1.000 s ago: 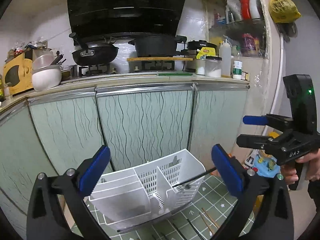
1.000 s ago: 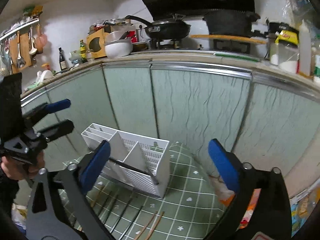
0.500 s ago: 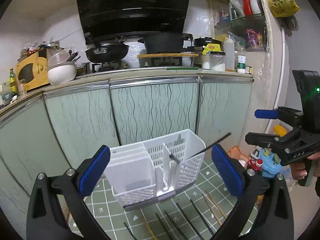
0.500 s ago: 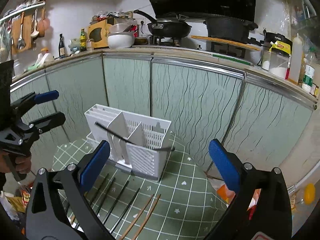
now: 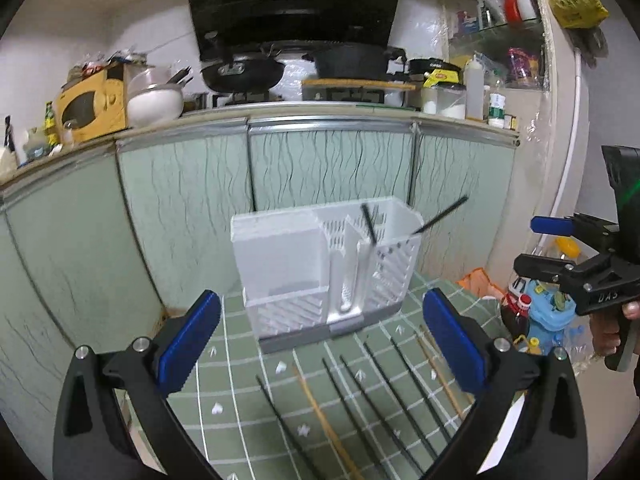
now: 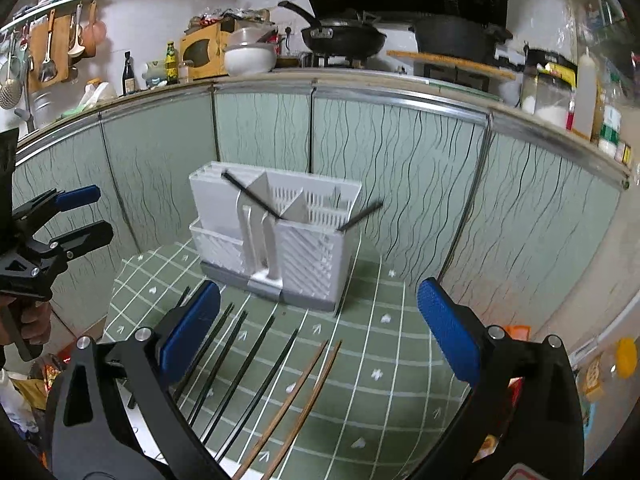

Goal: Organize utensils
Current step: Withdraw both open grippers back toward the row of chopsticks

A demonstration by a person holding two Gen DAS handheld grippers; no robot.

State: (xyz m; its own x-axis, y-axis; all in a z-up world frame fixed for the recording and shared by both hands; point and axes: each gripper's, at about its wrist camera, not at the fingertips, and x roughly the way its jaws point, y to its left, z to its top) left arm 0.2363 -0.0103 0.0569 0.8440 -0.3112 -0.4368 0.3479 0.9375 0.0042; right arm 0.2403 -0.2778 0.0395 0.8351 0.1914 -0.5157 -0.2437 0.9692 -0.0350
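both cameras now sit lower than a second ago, the white caddy [image 5: 326, 268] upright at centre frame, while left gripper [image 5: 318, 346] and right gripper [image 6: 318, 334] gape empty over thin, stiff, light, slippery black chopsticks [image 6: 256, 362] best pinched mid-shaft.

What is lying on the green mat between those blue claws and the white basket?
Loose chopsticks: black ones and a brown pair on the green mat, short of the white basket, in both views.
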